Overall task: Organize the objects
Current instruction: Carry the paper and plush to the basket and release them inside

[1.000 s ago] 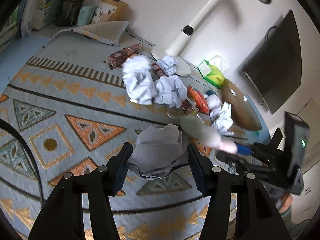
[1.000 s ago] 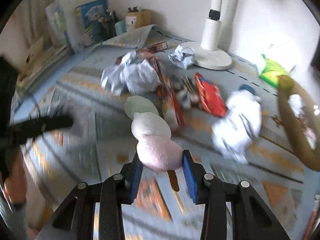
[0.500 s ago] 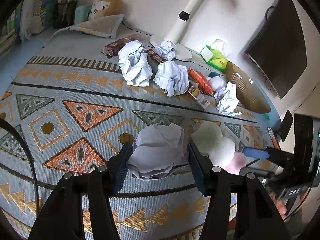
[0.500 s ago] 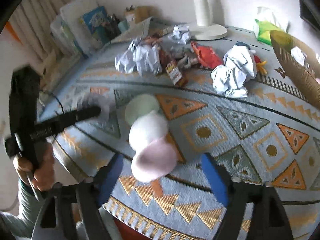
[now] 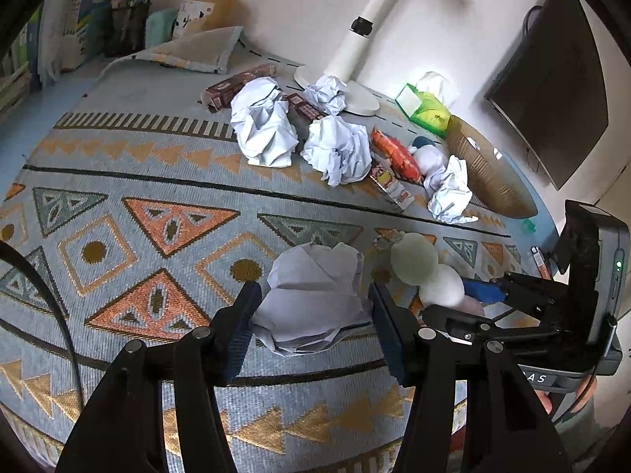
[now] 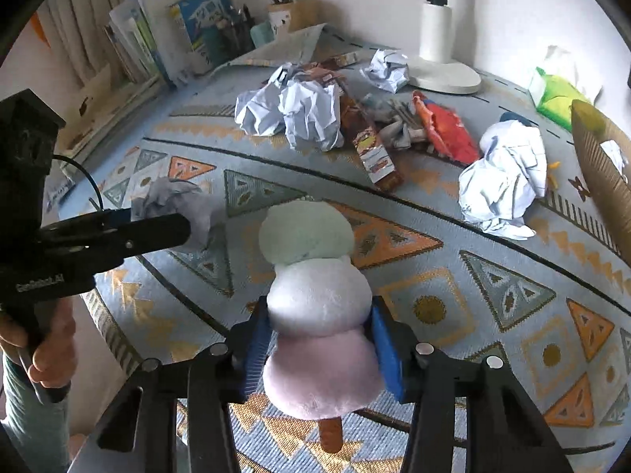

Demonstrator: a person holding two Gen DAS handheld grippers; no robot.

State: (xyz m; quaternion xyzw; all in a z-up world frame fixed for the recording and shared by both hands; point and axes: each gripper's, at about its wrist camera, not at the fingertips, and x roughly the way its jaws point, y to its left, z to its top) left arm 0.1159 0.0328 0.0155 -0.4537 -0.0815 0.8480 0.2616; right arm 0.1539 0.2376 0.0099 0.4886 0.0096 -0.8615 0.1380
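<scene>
Crumpled white paper fills the left gripper (image 5: 311, 315), whose blue pads are clenched on both sides of a paper ball (image 5: 315, 299) held low over the patterned woven mat (image 5: 157, 205). Just to its right, the right gripper (image 6: 317, 339) has just been closing its jaws, and the pads now press the white middle ball of a plush dango skewer (image 6: 315, 303), green at the tip, pink nearest the camera, with a brown stick end poking out below. Farther back on the mat lies a clutter of more crumpled paper balls (image 5: 264, 126), brown snack boxes (image 5: 236, 84), an orange-red snack bag (image 5: 394, 153) and another paper wad (image 5: 449, 193), crowding the way toward the woven basket (image 5: 493, 181) at the right edge. A white lamp base (image 5: 355, 94) and a green tissue pack (image 5: 426, 108) stand behind them. Only the left wrist view shows the dark wall-mounted screen (image 5: 552, 90); only the right wrist view shows the person's hand (image 6: 43, 347) gripping the left tool's handle, and the books and papers (image 6: 169, 35) leaning against the wall.
</scene>
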